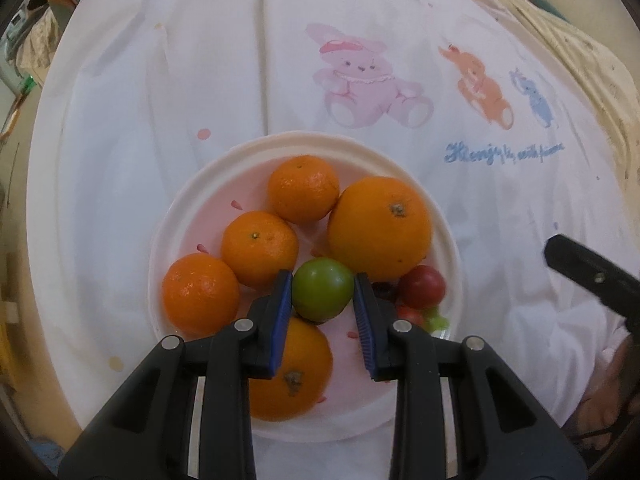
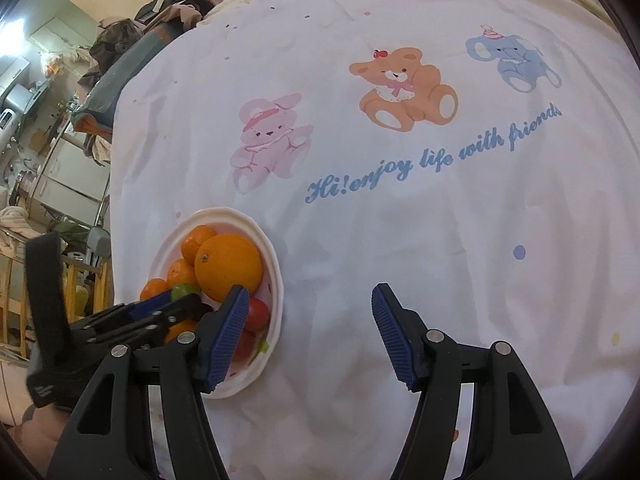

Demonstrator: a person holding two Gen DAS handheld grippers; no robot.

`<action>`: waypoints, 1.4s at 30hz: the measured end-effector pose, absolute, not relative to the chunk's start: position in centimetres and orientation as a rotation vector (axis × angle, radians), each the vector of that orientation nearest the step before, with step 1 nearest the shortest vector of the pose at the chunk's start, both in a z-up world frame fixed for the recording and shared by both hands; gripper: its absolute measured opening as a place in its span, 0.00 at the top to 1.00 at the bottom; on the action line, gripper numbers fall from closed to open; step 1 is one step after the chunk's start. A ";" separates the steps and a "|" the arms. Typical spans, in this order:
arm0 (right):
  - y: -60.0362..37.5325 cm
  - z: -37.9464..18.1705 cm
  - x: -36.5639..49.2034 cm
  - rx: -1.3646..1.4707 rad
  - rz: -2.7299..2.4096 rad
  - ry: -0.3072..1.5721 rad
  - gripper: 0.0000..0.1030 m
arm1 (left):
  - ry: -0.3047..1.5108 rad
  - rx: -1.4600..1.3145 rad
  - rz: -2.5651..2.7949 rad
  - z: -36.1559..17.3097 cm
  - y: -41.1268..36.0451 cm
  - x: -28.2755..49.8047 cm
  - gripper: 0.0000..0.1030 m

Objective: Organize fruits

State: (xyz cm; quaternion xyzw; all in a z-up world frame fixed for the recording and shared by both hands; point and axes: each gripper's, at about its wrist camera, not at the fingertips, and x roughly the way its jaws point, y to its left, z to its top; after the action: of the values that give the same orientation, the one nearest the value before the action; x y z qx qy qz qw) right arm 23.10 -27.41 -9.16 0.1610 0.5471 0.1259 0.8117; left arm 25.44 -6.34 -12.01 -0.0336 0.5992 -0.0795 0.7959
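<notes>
The fruits — oranges, mandarins and red ones — all sit in the white plate [image 1: 448,240] near the cloth's left edge, so sorting looks nearly finished: the left gripper [image 1: 322,296] clasps the green fruit [image 1: 322,294] over it, while the right gripper [image 2: 308,334] gapes empty beside.

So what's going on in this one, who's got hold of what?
A person holds a gripper in each hand over a white plate of fruit on a cartoon-print cloth. The left gripper is closed on a small green fruit above the plate, among three mandarins, two large oranges and some small red fruit. The right gripper is open and empty, over the cloth beside the plate.
</notes>
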 end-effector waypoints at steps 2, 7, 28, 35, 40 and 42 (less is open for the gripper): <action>-27.2 -9.1 23.1 0.342 0.275 1.168 0.35 | 1.284 -0.062 -0.170 -12.1 -6.5 25.5 0.73; -27.0 -9.1 23.3 0.336 0.281 1.170 0.35 | 1.278 -0.030 -0.193 -11.6 -7.4 24.8 0.42; -25.0 -4.5 19.2 0.267 0.344 1.034 0.09 | 1.030 -0.012 -0.005 -4.0 -0.7 16.1 0.17; -23.6 -3.0 14.4 0.208 0.333 0.937 0.02 | 0.952 -0.089 -0.003 -1.7 0.9 11.6 0.01; -22.5 -2.2 10.6 0.158 0.329 0.866 0.00 | 0.884 -0.086 0.025 -0.6 1.1 8.4 0.01; -22.2 -2.0 9.1 0.145 0.323 0.846 0.00 | 0.861 -0.071 0.030 -0.4 0.9 7.1 0.01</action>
State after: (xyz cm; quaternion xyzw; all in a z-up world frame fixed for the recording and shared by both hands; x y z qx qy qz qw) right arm 9.12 -22.25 -1.97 0.0702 0.4085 0.1561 0.8966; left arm 7.13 0.89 -0.36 -0.0343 0.4172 0.0144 0.9080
